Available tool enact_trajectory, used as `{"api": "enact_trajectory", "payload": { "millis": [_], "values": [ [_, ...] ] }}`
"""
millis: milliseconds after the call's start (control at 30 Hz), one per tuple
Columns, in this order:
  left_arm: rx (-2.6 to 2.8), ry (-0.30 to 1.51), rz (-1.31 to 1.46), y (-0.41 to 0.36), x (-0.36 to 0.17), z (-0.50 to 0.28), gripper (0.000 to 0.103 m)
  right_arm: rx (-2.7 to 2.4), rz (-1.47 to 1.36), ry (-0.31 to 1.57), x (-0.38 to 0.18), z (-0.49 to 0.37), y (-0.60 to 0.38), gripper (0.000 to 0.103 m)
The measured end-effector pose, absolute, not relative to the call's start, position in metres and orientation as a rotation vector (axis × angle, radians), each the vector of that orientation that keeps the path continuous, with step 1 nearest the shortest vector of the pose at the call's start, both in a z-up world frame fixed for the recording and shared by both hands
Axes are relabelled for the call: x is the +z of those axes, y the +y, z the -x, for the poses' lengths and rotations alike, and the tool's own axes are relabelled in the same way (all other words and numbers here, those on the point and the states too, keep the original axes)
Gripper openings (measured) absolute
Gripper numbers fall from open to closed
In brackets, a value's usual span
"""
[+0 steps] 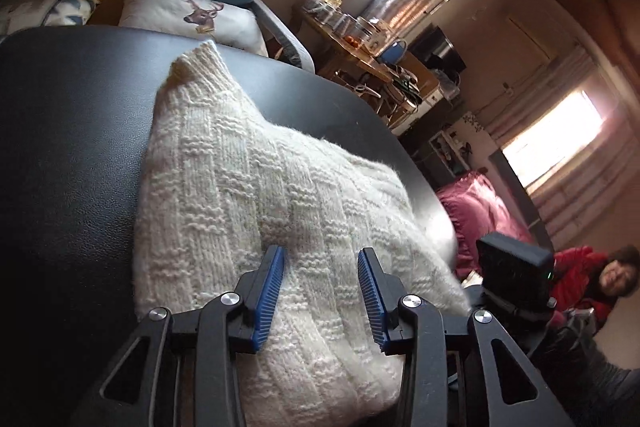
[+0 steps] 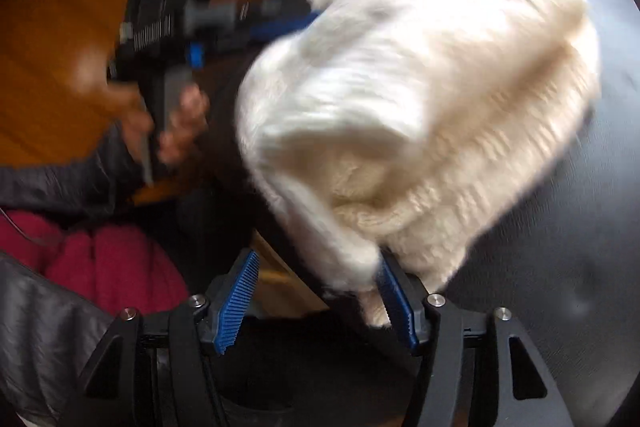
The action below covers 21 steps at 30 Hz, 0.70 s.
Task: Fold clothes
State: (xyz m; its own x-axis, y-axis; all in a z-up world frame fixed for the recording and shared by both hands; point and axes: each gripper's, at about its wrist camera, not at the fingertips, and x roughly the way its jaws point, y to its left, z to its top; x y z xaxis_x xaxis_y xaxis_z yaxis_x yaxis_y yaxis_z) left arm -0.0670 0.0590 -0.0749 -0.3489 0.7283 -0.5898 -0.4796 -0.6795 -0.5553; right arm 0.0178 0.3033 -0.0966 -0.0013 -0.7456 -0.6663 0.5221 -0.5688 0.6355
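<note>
Here, both claws wide, L claw (image 1: 322,293) over white knit (image 1: 256,195), R claw (image 2: 316,301) at hem.

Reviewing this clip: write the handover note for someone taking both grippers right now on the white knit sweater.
Left gripper: open, over the near part of the white knit sweater, gripping nothing.
Right gripper: open; sweater edge lies against its right finger, not pinched. That view is motion-blurred.
Sweater: bunched in a rough fold on the black table, one corner peaked at the far end, near edge at the table's rim.
Done: apparently partly folded.
Left: likely flatten, square up, finish the fold.
</note>
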Motion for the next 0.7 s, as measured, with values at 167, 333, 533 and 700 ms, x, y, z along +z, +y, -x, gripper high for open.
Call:
{"api": "enact_trajectory", "payload": {
  "millis": [167, 333, 533, 700],
  "values": [
    [2.090, -0.268, 1.074, 0.062, -0.069, 0.059, 0.039, -1.821, -1.287, -0.415, -0.078, -0.036, 0.331, 0.060],
    [2.109, -0.234, 1.059, 0.063, -0.064, 0.055, 0.040, -2.046, -1.107, -0.714, -0.039, -0.022, 0.377, 0.061],
    [2.133, -0.189, 1.007, 0.065, -0.052, 0.033, 0.043, -2.110, -1.136, -0.927, -0.053, 0.033, 0.374, 0.061],
    [2.129, -0.095, 0.984, 0.064, -0.057, 0.005, 0.043, -2.033, -1.244, -1.103, -0.082, 0.059, 0.367, 0.061]
  ]
}}
